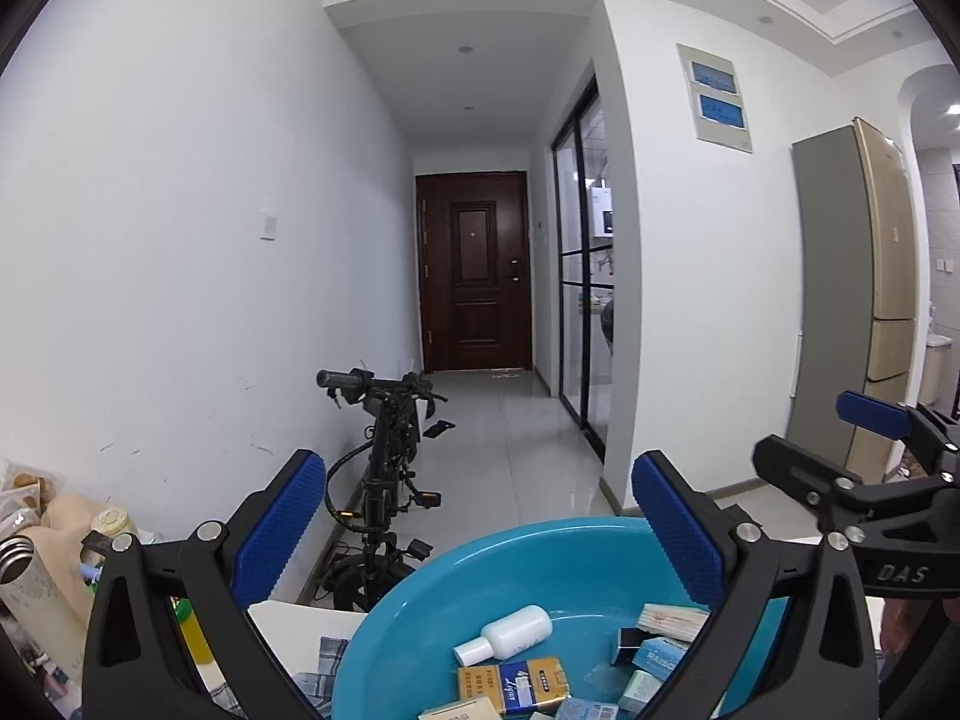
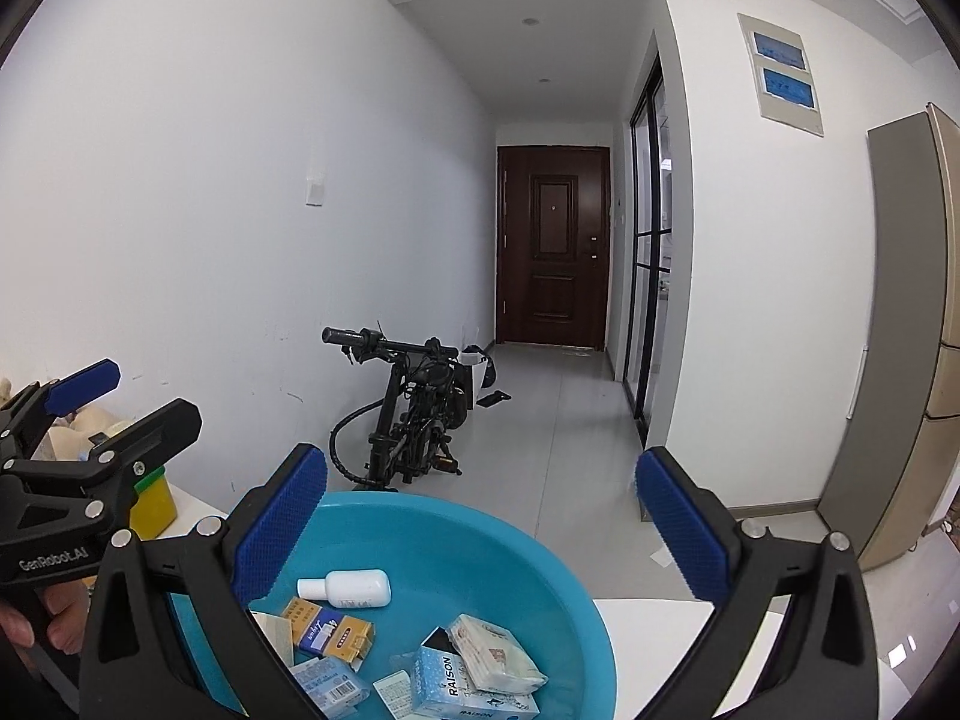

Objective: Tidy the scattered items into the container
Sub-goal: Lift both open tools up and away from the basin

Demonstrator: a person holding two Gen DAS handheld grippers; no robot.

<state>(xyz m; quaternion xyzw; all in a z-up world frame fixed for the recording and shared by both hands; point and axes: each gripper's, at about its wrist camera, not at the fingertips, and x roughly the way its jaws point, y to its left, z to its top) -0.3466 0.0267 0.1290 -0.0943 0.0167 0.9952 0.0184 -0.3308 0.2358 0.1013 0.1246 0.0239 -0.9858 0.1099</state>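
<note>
- Left gripper (image 1: 480, 525): jaws wide apart, nothing between the blue pads, held above the basin.
- Right gripper (image 2: 480, 525): also released, jaws spread, empty. It shows at the right edge of the left wrist view.
- Blue basin (image 2: 510, 531) sits on a white table (image 2: 648, 624), close to the table's far edge.
- In the basin: white bottle (image 2: 351, 588) lying on its side, yellow-and-blue pack (image 2: 327, 630), light blue RAISON box (image 2: 450, 684), a wrapped tissue pack (image 2: 498, 654) resting on that box, more small boxes near the bottom edge.
- Checked cloth (image 1: 327, 654) on the table just left of the basin.
- Left end of the table: metal flask (image 1: 27, 588), yellow container with a green lid (image 2: 153, 501), beige jugs and snack bags behind them.
- Room: white wall on the left, grey tiled floor, folding e-bike (image 2: 414, 414) parked against the wall beyond the table.
- Hallway ends at a dark brown door (image 2: 552, 249); black-framed glass sliding door (image 2: 651, 240) on its right.
- Two blue-screened panels (image 2: 780, 69) on the right wall, tall beige fridge (image 1: 876, 294) further right.
</note>
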